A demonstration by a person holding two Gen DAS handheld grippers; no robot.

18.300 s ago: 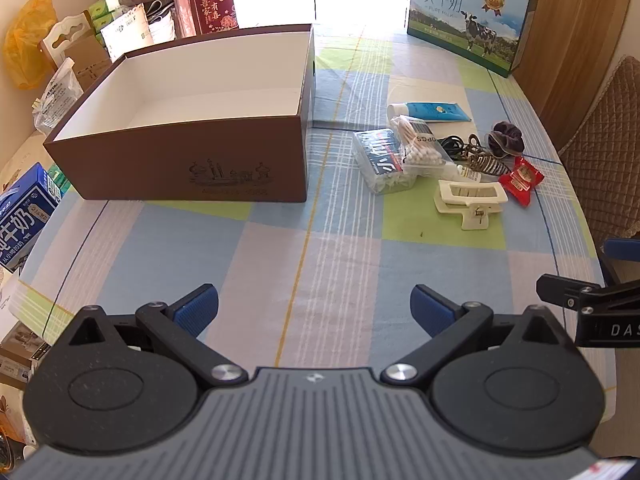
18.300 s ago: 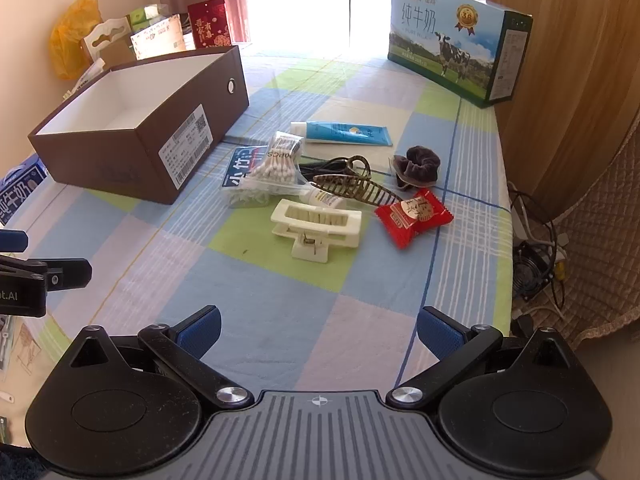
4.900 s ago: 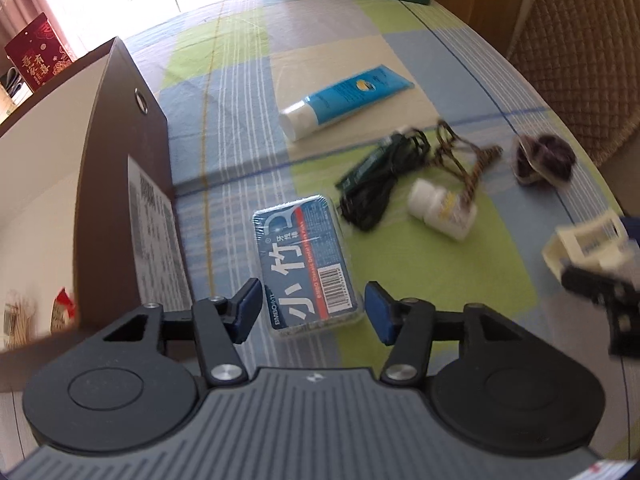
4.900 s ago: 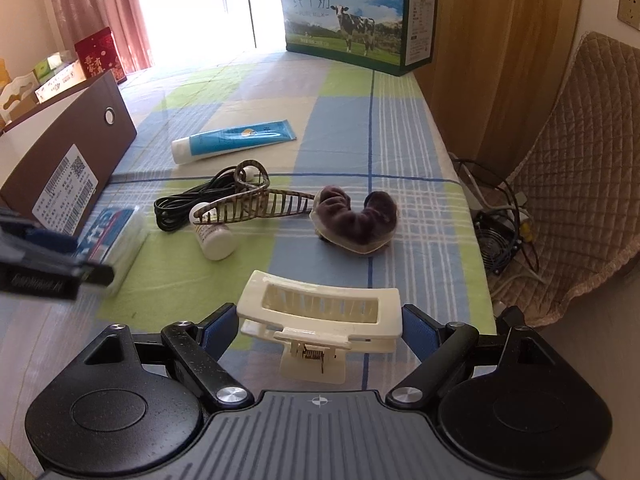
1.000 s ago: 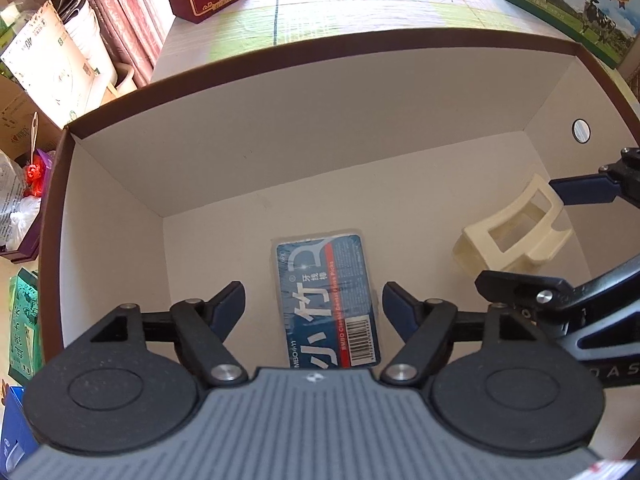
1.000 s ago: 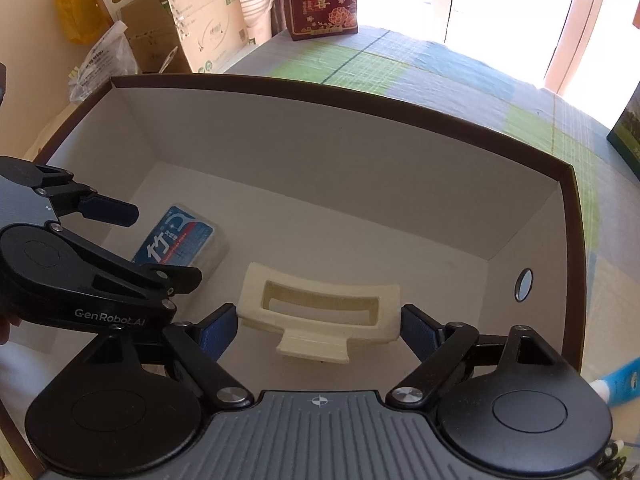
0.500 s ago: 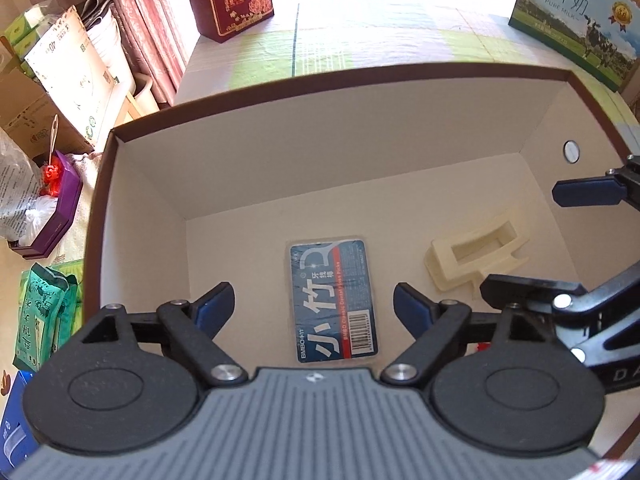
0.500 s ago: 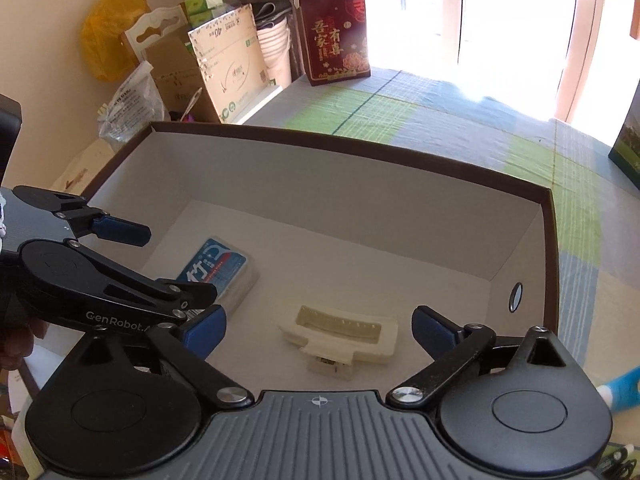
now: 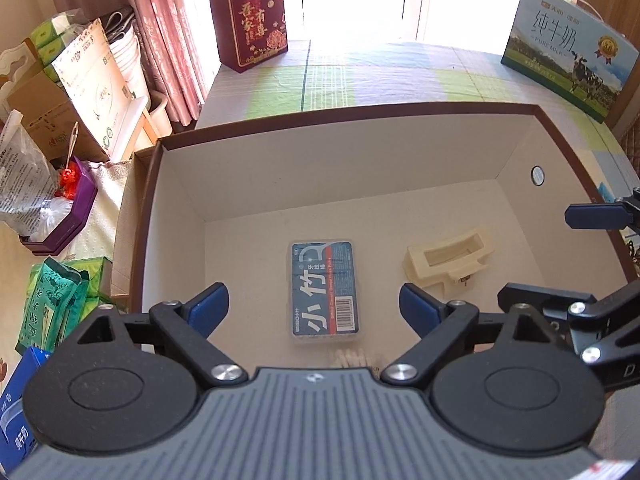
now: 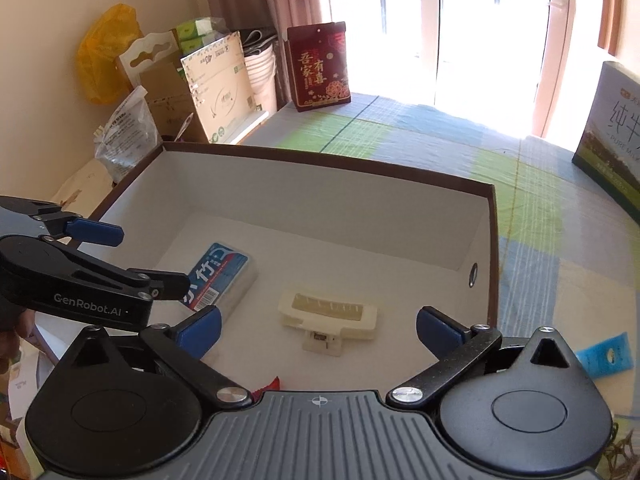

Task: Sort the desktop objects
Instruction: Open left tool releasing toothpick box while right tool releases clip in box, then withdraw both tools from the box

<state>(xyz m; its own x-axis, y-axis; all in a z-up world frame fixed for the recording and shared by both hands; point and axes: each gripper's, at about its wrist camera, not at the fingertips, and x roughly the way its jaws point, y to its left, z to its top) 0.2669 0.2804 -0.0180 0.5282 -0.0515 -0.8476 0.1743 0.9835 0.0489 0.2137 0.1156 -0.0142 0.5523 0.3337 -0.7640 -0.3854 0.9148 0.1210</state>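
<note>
Both grippers have just let go and lifted clear. The left gripper (image 9: 308, 306) has been opening its jaws and stands wide above the blue floss-pick pack (image 9: 323, 289), which now lies flat on the floor of the brown box (image 9: 344, 114). The right gripper (image 10: 318, 326) has likewise spread fully over the cream hair clip (image 10: 329, 315), which rests beside the pack, apart from it. Two more items are sorted; others likely remain outside. The desk (image 10: 400, 128) wears a checked cloth, sunlit from the window, with a milk carton (image 9: 568, 48) at its far end.
</note>
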